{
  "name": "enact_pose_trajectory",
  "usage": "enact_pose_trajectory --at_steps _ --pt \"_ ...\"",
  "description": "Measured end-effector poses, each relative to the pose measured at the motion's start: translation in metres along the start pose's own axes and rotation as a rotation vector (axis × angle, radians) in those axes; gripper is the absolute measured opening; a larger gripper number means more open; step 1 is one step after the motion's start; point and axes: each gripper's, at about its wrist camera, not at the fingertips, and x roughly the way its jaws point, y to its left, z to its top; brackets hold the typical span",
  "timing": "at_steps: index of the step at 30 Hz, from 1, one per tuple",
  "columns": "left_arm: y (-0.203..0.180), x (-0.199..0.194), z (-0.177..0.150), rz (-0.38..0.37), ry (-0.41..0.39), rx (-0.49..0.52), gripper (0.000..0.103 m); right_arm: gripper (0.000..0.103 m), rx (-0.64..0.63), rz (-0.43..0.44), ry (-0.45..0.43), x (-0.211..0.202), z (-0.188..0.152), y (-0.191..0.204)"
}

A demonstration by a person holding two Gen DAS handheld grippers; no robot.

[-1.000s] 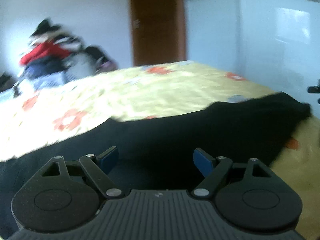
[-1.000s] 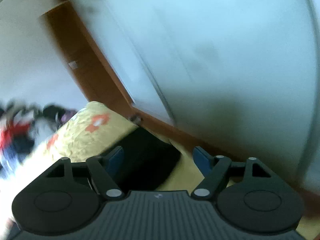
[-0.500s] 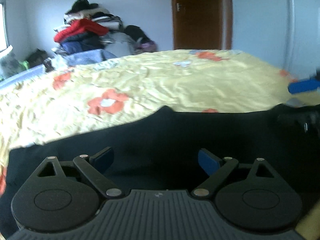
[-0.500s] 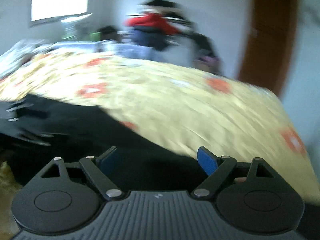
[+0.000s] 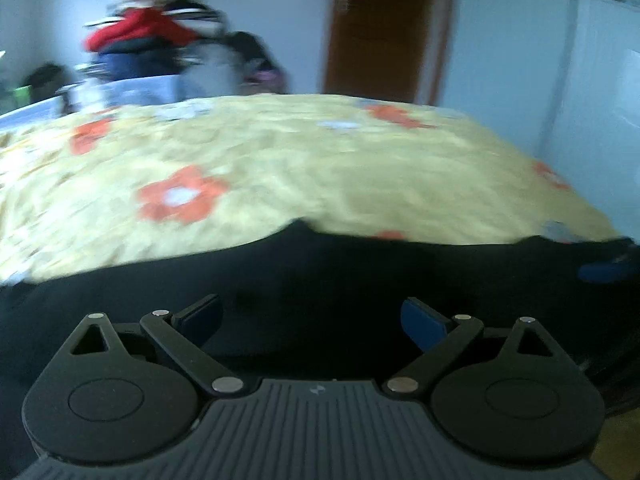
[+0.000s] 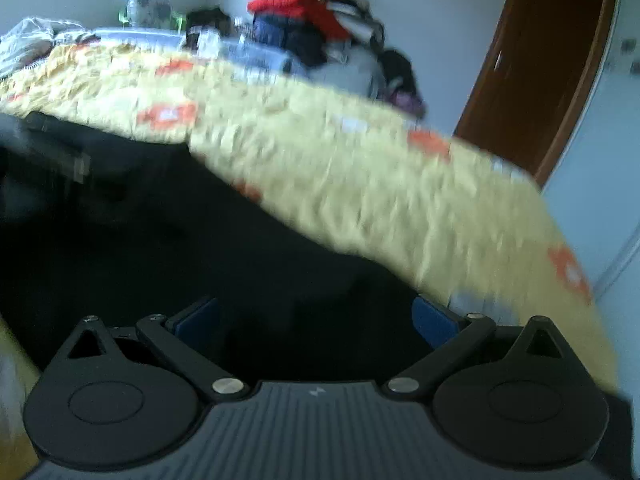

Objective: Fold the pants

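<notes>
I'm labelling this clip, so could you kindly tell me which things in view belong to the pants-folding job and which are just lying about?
Belongs to the job:
- black pants
- left claw, open
- right claw, open
- yellow flowered bedspread under the pants

Just lying about:
- heap of clothes beyond the bed
- brown door

Left gripper and right gripper tilt downward, jaws just opened wide, nothing between them.

Pants lie on the bed (near edge).
</notes>
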Motion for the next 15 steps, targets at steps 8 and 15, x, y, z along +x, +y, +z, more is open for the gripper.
enact_pose_trajectory --at_steps 8,15 --pt "-0.047 0.025 0.016 -0.208 -0.053 0.335 0.093 0.103 0.172 0.099 -0.072 0.000 -0.028 -0.022" --pt "-0.061 0.056 0.036 -0.394 0.049 0.700 0.073 0.103 0.205 0.128 -0.078 0.003 -0.030 -0.027"
